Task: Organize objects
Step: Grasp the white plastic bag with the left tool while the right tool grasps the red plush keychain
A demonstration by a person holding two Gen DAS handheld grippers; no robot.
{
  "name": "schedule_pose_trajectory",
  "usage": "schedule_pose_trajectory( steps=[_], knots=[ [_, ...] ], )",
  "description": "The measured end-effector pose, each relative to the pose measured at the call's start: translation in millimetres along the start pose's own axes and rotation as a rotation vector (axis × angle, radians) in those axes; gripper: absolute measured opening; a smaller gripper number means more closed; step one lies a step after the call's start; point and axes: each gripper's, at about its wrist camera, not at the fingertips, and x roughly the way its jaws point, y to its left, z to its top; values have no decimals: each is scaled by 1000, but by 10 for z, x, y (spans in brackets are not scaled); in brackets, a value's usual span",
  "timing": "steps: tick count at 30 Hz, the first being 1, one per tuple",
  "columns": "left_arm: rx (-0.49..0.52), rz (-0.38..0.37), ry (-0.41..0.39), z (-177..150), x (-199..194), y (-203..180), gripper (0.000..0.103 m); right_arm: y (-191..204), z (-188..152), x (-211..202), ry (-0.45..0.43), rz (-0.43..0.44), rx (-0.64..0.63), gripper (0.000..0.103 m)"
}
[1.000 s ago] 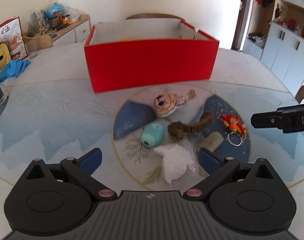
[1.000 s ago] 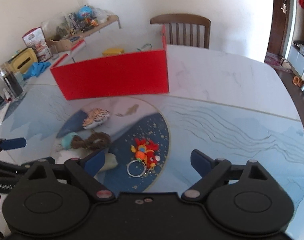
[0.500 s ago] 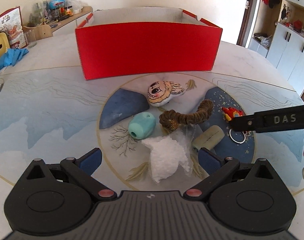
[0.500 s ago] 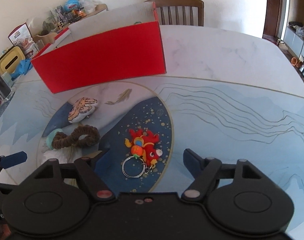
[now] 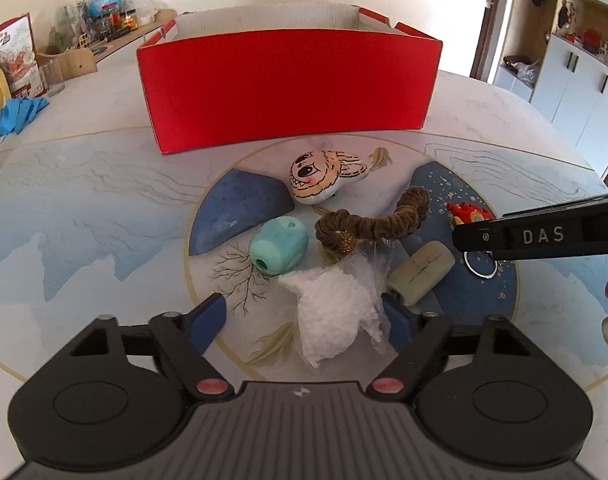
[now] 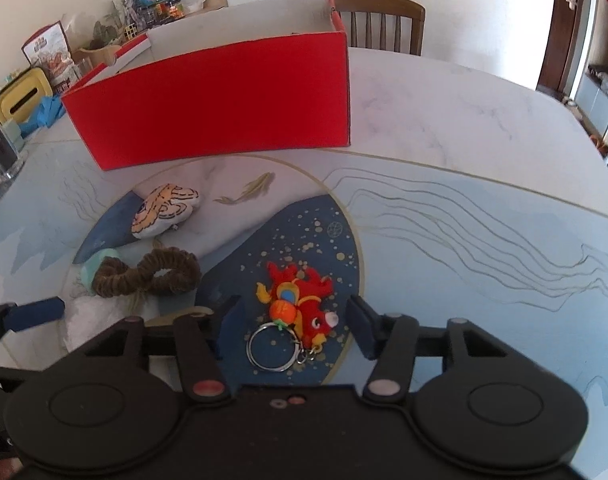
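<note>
On the table (image 5: 104,184), both my tongs closing unclenched: left gripper (image 5: 304,316) straddles white bag (image 5: 331,320), right gripper (image 6: 292,322) straddles red keychain (image 6: 300,300); next, pinch and lift to red box (image 5: 288,84).

Left hand-held gripper (image 5: 304,316) jaws closing round white crumpled bag (image 5: 331,316), w/ red box (image 5: 288,84) behind.

Readable text: "DAS", white capitals, on black arm of right gripper (image 5: 543,236), seen from left wrist view. Print on red-white package (image 5: 12,60) illegible.
</note>
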Motion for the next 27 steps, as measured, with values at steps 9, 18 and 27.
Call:
schedule_pose_trajectory(
  steps=[9,18,27],
  knots=[
    [10,-12,-3,10,-39,13,48,18,-19,-15,-13,-25,-55,36],
    [36,0,24,66,-55,22,33,-77,-44,-65,-4,-8,-48,34],
    [35,-1,22,158,-263,43,32,-213,-67,-367,-25,17,-34,34]
  ],
)
